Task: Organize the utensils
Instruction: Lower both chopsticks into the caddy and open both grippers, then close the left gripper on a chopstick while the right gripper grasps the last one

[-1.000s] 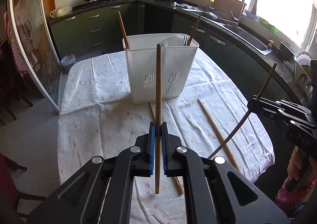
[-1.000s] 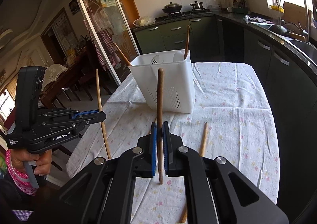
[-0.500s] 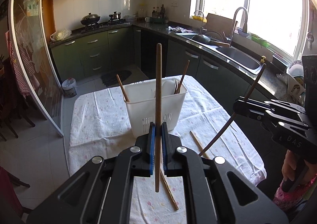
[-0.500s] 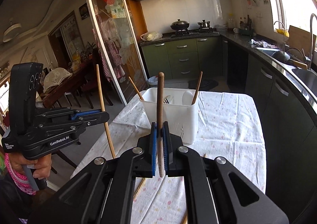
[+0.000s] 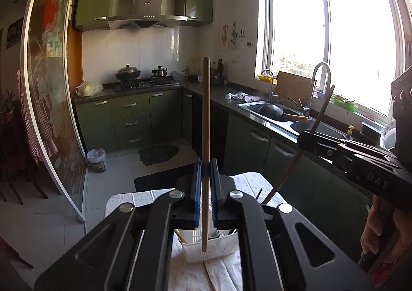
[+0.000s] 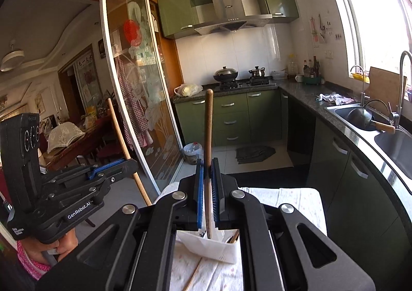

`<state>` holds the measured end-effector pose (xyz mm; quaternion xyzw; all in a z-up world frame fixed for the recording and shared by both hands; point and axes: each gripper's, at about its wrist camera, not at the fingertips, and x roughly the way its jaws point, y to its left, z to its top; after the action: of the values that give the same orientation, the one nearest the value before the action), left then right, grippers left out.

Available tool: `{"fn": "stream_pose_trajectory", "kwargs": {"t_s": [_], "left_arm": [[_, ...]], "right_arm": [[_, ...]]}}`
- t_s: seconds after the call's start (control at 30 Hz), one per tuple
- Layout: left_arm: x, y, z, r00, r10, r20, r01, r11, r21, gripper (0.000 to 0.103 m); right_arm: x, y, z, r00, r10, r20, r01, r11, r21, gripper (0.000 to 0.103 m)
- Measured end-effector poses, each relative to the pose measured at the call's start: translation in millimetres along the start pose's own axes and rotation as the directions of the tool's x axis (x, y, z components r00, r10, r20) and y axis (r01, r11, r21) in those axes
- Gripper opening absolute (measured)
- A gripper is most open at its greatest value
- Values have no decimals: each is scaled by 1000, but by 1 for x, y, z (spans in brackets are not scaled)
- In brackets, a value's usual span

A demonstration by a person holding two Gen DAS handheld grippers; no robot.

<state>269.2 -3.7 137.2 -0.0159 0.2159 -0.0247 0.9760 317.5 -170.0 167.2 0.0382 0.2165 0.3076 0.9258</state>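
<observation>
Already some chopsticks stand in the holder (image 5: 211, 249); each tool (image 5: 205, 182) (image 6: 208, 188) pinches another, more lie loose.

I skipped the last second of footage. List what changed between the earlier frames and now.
Both grippers rose: the white utensil holder dropped low in both views, now beneath them. The left gripper still clamps its light chopstick, the right gripper its darker chopstick. Loose chopsticks stay on the tablecloth.
</observation>
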Motion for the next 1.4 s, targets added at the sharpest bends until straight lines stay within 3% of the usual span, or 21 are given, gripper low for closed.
{"fn": "stream_pose_trajectory", "kwargs": {"t_s": [0.1,0.27,0.53,0.7,0.8,0.87,0.9,0.97,1.07,1.2,1.27,1.4], "left_arm": [[26,4,-2,1000,3,-11,-4,1000,-13,6],[69,11,-23,995,-2,-95,-2,999,-38,6],[92,13,-46,987,-4,-160,1,1000,-17,6],[82,12,-60,987,4,-160,-5,1000,-7,25],[70,13,-66,986,-12,-166,10,1000,-19,26],[58,13,-73,985,-18,-171,13,1000,-29,33],[53,12,-80,983,-14,-181,9,1000,-27,40],[47,7,-99,974,0,-227,-2,1000,-10,43],[55,-3,-139,934,10,-358,-3,1000,21,43],[83,-16,-196,835,-8,-551,25,999,24,43],[100,-18,-214,790,4,-613,3,1000,11,43],[126,-12,-235,724,49,-688,-88,996,-21,43]], "right_arm": [[31,-5,-2,999,-3,-42,3,1000,11,7],[88,-16,-36,987,0,-159,4,1000,23,7],[130,-15,-81,962,-10,-273,10,1000,-2,7],[115,-10,-96,965,-19,-261,16,1000,-10,17],[84,-12,-102,976,-1,-218,4,1000,12,22],[60,-15,-113,981,3,-195,2,1000,25,33],[49,-16,-121,982,4,-191,2,1000,30,34],[29,-21,-142,980,13,-197,-2,999,53,34],[7,-34,-177,975,19,-223,6,994,110,40],[-5,-54,-220,962,22,-274,34,980,198,41],[-7,-66,-238,955,35,-295,40,969,245,43],[-13,-80,-264,945,58,-322,46,951,304,43]]}}
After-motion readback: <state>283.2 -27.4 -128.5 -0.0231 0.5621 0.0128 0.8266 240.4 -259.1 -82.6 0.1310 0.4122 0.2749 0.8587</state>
